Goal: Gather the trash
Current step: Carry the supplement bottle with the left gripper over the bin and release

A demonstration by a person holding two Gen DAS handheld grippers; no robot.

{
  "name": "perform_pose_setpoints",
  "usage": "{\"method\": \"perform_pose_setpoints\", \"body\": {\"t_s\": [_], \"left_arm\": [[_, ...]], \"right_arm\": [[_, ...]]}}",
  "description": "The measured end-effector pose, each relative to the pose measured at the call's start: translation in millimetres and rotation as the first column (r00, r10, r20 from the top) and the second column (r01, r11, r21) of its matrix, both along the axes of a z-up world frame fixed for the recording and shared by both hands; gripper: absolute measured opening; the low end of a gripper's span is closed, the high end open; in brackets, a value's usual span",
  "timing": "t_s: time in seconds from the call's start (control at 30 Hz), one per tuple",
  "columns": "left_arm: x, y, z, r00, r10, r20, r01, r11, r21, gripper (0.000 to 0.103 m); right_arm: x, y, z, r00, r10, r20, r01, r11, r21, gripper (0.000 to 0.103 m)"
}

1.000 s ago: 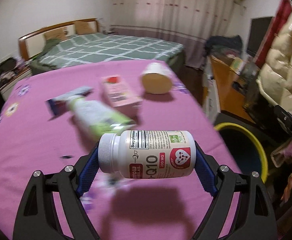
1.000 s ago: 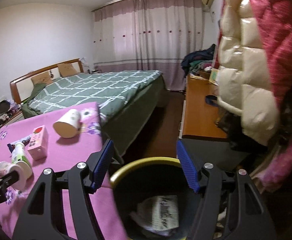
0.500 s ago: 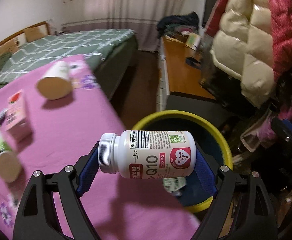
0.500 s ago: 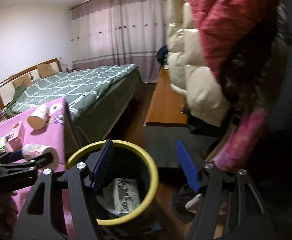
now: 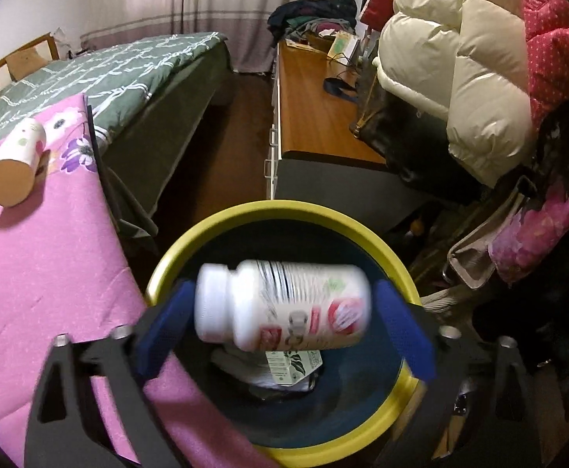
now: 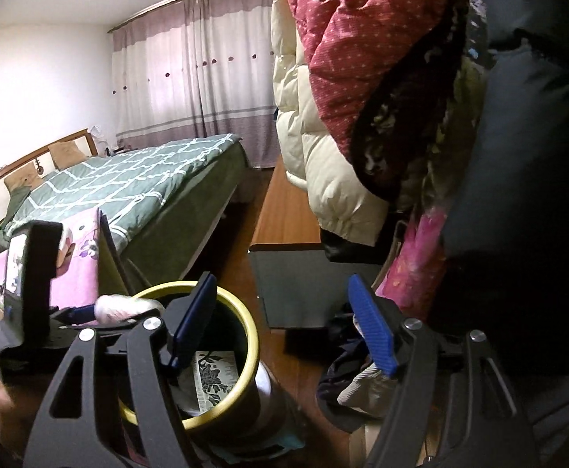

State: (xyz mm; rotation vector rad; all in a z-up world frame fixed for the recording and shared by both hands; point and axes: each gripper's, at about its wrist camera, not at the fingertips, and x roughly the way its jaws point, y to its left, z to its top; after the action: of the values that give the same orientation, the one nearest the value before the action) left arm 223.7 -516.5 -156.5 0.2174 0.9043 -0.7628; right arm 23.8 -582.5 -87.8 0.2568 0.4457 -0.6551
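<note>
A white supplement bottle (image 5: 284, 304) with a red label hangs blurred and lying on its side over the mouth of the yellow-rimmed bin (image 5: 284, 208). It sits between the jaws of my left gripper (image 5: 282, 292), which are opening, and gaps show at both blue pads. Paper trash (image 5: 292, 366) lies inside the bin. In the right wrist view the bottle (image 6: 124, 306) and the left gripper show at the bin's left rim (image 6: 251, 335). My right gripper (image 6: 280, 292) hovers beside the bin, its jaws opening with nothing between them.
A paper cup (image 5: 11, 167) lies on the pink flowered tablecloth (image 5: 50, 273) left of the bin. A green bed (image 5: 128, 66) stands behind, a wooden desk (image 5: 311, 109) beyond the bin, and puffy jackets (image 5: 459, 78) hang close on the right.
My left gripper swung right from over the table to above the bin, then its jaws spread and the bottle came loose. The right gripper shifted right beside the bin.
</note>
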Motion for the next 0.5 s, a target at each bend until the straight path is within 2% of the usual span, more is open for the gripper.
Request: {"method": "perform_pose_setpoints", "body": {"t_s": [0.2,0.4,0.5], "left_arm": [[1.1,37.9,22.6,0.999,0.033,-0.015,-0.034,0.996,-0.079,0.097],[3.9,133.2,68.9,0.987,0.136,0.09,-0.117,0.975,-0.189,0.098],[10.0,192.7,87.1,0.96,0.228,0.161,-0.192,0.959,-0.211,0.098]], "right_arm": [[3.3,4.8,4.1,1.0,0.005,0.004,-0.005,1.0,-0.007,0.067],[28.7,22.6,-3.1,0.997,0.076,-0.017,-0.075,0.997,0.014,0.067],[53.7,43.3,-7.7,0.987,0.156,-0.029,-0.155,0.987,0.035,0.067]]}}
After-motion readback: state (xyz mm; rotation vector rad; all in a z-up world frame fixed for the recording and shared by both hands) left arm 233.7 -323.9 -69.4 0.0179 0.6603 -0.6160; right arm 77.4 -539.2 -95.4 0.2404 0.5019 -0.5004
